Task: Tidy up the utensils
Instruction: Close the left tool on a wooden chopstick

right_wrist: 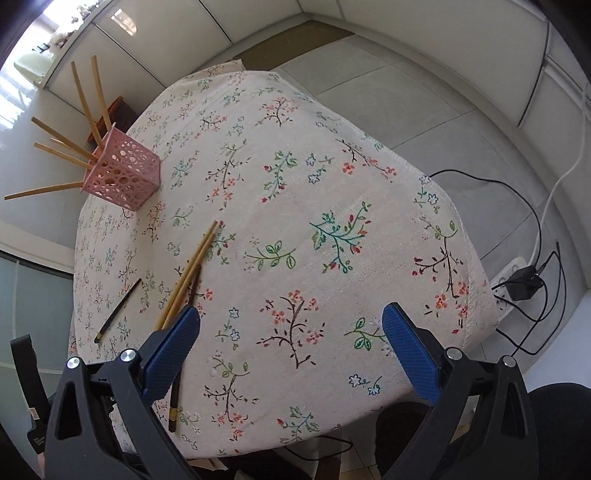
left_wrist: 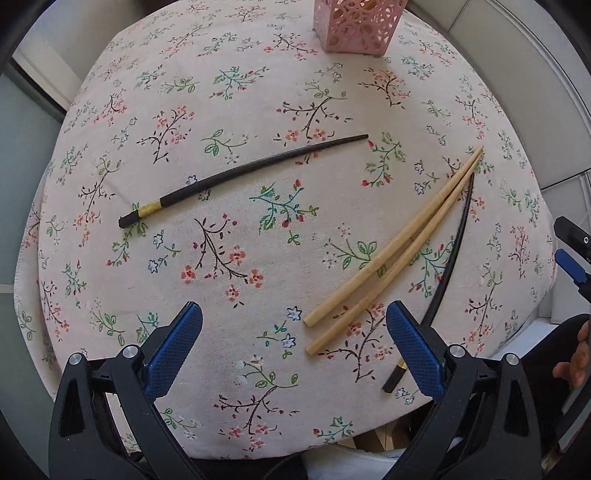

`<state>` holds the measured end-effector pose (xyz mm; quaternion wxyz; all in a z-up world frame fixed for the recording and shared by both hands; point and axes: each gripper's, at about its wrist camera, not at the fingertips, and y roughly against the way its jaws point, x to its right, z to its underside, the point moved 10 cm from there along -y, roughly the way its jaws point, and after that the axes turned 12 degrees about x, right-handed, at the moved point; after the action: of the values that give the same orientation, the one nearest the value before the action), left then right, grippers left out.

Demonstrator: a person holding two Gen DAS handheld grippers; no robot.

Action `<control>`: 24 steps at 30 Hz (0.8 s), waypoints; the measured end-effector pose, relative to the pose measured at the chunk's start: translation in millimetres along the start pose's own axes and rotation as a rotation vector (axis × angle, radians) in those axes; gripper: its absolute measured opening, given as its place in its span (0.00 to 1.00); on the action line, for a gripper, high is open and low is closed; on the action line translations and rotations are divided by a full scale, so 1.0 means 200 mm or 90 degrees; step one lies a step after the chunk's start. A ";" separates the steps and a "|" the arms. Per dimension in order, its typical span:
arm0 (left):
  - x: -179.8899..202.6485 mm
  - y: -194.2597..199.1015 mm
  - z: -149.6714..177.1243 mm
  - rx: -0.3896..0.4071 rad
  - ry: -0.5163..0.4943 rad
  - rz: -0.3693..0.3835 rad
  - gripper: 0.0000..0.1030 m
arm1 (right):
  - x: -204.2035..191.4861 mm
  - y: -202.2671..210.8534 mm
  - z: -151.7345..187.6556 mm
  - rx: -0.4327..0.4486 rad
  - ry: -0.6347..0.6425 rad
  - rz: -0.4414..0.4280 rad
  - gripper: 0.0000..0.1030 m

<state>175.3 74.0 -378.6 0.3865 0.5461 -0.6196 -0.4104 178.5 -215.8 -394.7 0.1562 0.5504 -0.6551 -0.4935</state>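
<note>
Table: you see a flowered cloth [left_wrist: 236, 266] covering it.
Pink holder [left_wrist: 358, 26]: at 12 o'clock.
Black chopstick [left_wrist: 236, 177]: near the middle.
Wooden chopsticks [left_wrist: 399, 240]: at 4 o'clock, touching another black stick [left_wrist: 452, 254].

The left claw [left_wrist: 294, 347] and right claw [right_wrist: 291, 347] both hover with blue pads spread wide (gripping nothing).

1. The pink perforated square holder [right_wrist: 123, 177] stands at the far edge of the floral-clothed counter [right_wrist: 314, 206], with tan wooden chopsticks [right_wrist: 79, 94] leaning in it.
2. Two pale wooden chopsticks [left_wrist: 395, 247] lie side by side nearer, touching.
3. One black gold-banded chopstick [left_wrist: 236, 177] lies apart to their left.
4. Another black chopstick [left_wrist: 448, 254] lies just right of the pair.
</note>
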 end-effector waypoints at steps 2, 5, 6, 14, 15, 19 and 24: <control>-0.02 -0.01 0.01 0.001 -0.003 -0.009 0.92 | 0.00 -0.01 0.01 -0.004 0.000 -0.005 0.93; -0.05 -0.03 0.01 -0.002 -0.008 -0.020 0.91 | -0.02 -0.02 0.01 -0.007 0.000 -0.012 0.93; -0.07 -0.04 0.00 -0.001 -0.009 -0.025 0.91 | -0.02 -0.02 0.02 -0.008 0.001 -0.013 0.93; -0.13 -0.10 0.00 -0.002 -0.012 -0.026 0.86 | -0.01 -0.05 0.05 -0.025 -0.006 -0.006 0.93; -0.13 -0.11 -0.01 0.004 -0.013 -0.026 0.86 | -0.01 -0.05 0.05 -0.024 -0.005 -0.005 0.93; -0.14 -0.10 -0.07 0.025 -0.008 0.001 0.70 | -0.02 -0.07 0.05 -0.031 -0.007 -0.001 0.93; -0.06 -0.09 -0.10 0.034 -0.054 0.025 0.60 | -0.03 -0.08 0.04 -0.028 -0.006 0.009 0.93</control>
<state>200.9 83.5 -387.8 0.3533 0.5263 -0.6567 -0.4086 183.9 -204.6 -409.4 0.1685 0.5396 -0.6488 -0.5094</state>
